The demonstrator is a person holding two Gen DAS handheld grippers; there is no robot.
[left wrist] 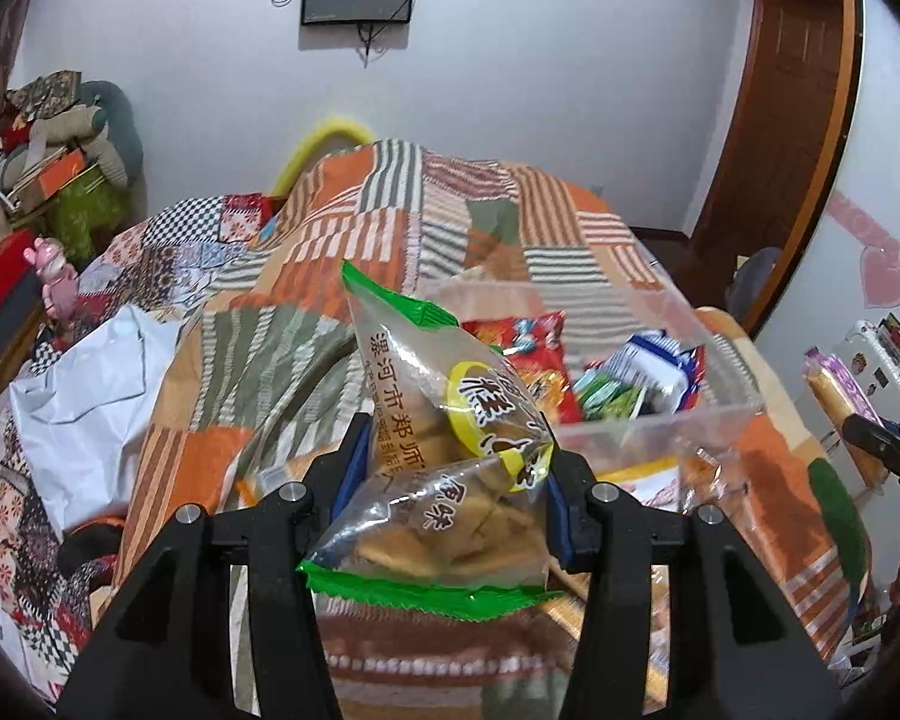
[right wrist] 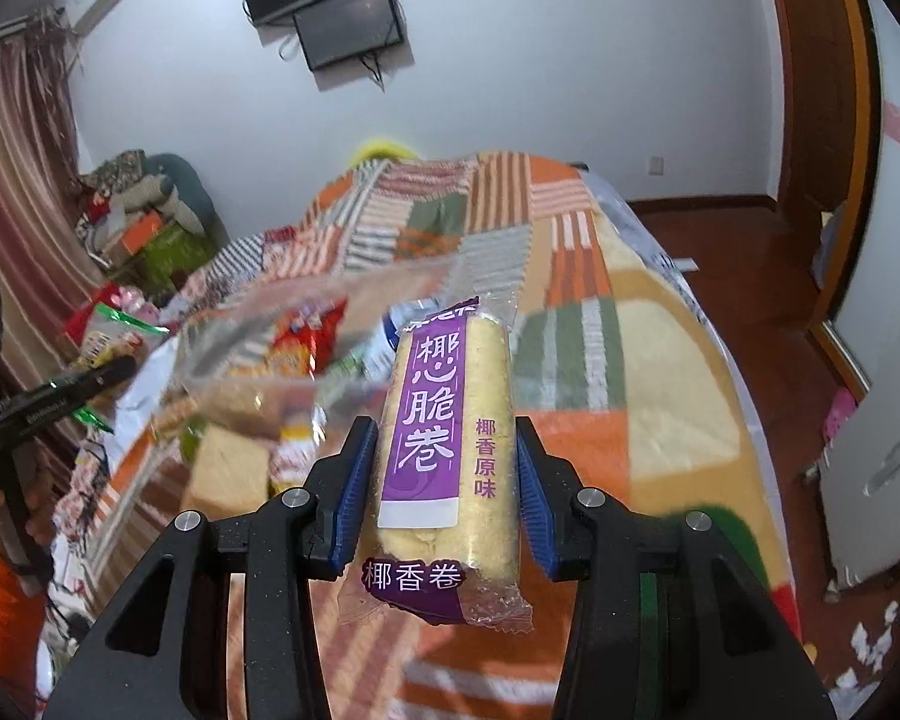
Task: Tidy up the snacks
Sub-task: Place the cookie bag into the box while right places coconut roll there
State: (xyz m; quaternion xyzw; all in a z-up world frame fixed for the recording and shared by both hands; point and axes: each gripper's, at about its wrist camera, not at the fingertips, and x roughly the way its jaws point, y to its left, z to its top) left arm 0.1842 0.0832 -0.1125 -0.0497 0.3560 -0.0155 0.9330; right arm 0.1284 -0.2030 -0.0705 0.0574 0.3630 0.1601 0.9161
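left gripper (left wrist: 450, 480): fingers clamped on green-edged snack bag (left wrist: 444, 450) | right gripper (right wrist: 444, 486): fingers clamped on purple coconut roll (right wrist: 450, 450) | clear bin (left wrist: 660, 420) at 1 o'clock on bed (left wrist: 390, 228)

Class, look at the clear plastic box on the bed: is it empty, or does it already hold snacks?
It already holds snacks. Through the clear plastic box the left wrist view shows a red packet, a blue and white packet and small green packets inside.

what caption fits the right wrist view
Right tool grips a purple-labelled coconut roll pack above the patchwork bedspread.
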